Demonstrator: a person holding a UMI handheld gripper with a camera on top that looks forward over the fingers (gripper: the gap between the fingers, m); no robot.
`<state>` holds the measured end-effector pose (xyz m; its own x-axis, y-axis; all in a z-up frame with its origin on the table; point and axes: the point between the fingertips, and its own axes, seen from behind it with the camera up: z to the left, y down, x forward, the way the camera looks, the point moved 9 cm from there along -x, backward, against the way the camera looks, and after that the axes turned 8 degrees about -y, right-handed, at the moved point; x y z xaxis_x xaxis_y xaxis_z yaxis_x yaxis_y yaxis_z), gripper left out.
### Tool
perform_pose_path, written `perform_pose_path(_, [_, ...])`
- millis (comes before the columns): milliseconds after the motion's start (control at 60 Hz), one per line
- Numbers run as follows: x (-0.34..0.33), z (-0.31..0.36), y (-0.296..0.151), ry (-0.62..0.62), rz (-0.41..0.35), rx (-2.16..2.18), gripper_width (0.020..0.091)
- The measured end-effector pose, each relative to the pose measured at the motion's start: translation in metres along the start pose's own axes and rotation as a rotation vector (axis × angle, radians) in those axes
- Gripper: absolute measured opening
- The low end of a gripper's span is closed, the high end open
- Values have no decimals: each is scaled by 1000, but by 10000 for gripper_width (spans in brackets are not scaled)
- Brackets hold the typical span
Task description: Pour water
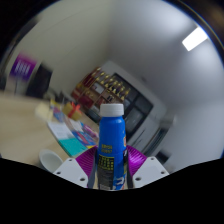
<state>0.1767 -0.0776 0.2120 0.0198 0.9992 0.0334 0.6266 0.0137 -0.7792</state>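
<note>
A blue bottle (pixel 111 143) with a white cap stands upright between the two fingers of the tool (pixel 110 168). It has a label with green and white marks on it, but the words are too small to read. The tool is grasping the bottle: the purple pads (pixel 86 159) sit tight against both sides of its lower part, and the white finger parts show to either side below them. The bottle looks lifted up, since the whole room behind it is tilted and nothing can be seen under the bottle. Just beside the tool, on one side, a small white cup (pixel 50 160) stands on a light surface (pixel 20 125). On that surface, a little farther off, lie some bright, colourful things (pixel 62 122) that are too blurry to name. Beyond the bottle stands a shelf (pixel 100 88) packed with many small colourful items. Next to it there is a dark screen or window (pixel 138 108) in a pale frame. On the far wall hangs a purple sign (pixel 23 70). High above, a bright ceiling light (pixel 195 39) glows white.
</note>
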Motion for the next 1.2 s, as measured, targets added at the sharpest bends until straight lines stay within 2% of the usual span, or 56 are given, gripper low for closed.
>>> perform_pose_path(67, [14, 4, 2, -73, -25, 352, 446])
perform_pose_path(100, [-8, 28, 25, -78, -45, 508, 447])
perform_pose_path(167, [11, 24, 37, -131, -2, 662, 447])
perform_pose_path(200, [14, 25, 46, -134, 9, 682, 447])
perform_pose_path(217, [17, 47, 60, -121, 2, 690, 448])
perform_pose_path(267, [10, 28, 74, -104, 18, 701, 448])
perform_pose_path(400, [14, 36, 101, -119, 38, 748, 449])
perform_pose_path(483, [18, 42, 117, -130, 87, 744, 465])
perform_pose_path(517, [13, 39, 117, -132, 52, 733, 451])
perform_pose_path(600, [15, 39, 114, -148, 53, 691, 454])
perform_pose_path(650, [10, 44, 116, -149, 62, 683, 494])
perform_pose_path(800, [-3, 34, 110, -136, 119, 679, 711])
perform_pose_path(833, [-5, 31, 107, -132, 112, 679, 859])
perform_pose_path(1000, [-55, 28, 90, -155, 98, 703, 844])
perform_pose_path(1200, [-152, 34, 65, -185, 94, 711, 844])
